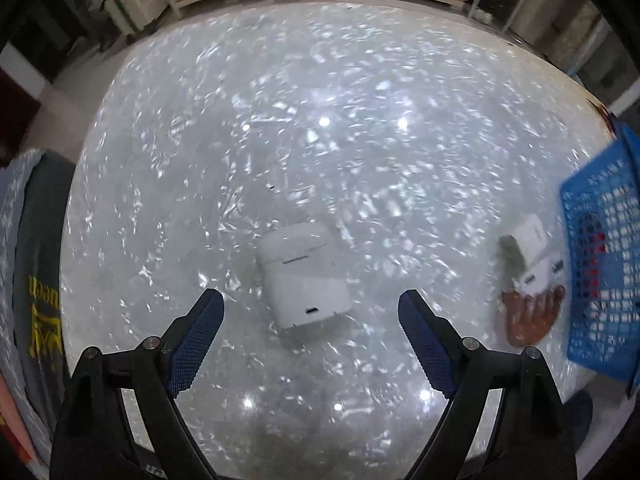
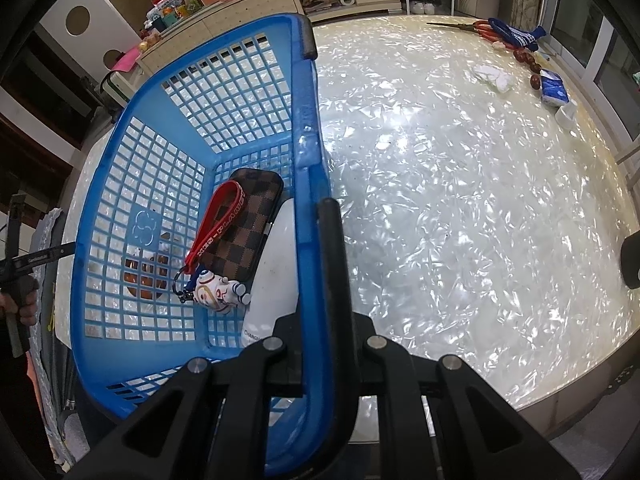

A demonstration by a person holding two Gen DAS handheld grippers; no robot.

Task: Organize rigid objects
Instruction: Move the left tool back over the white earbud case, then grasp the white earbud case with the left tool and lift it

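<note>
Two grippers over a shimmering table (image 1: pixel 320 120), left gripper (image 1: pixel 311 314) spread wide around a white earbud case (image 1: pixel 304 276), right gripper (image 2: pixel 316 240) pinching the blue basket (image 2: pixel 120 240) rim, checkered case (image 2: pixel 248 220) inside.

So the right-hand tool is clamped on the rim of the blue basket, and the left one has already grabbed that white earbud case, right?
Not quite. The right gripper is indeed clamped on the rim of the blue plastic mesh basket. But the left wrist view shows the left gripper with its jaws wide open, the white glossy earbud case lying untouched on the pearly table between them.
</note>
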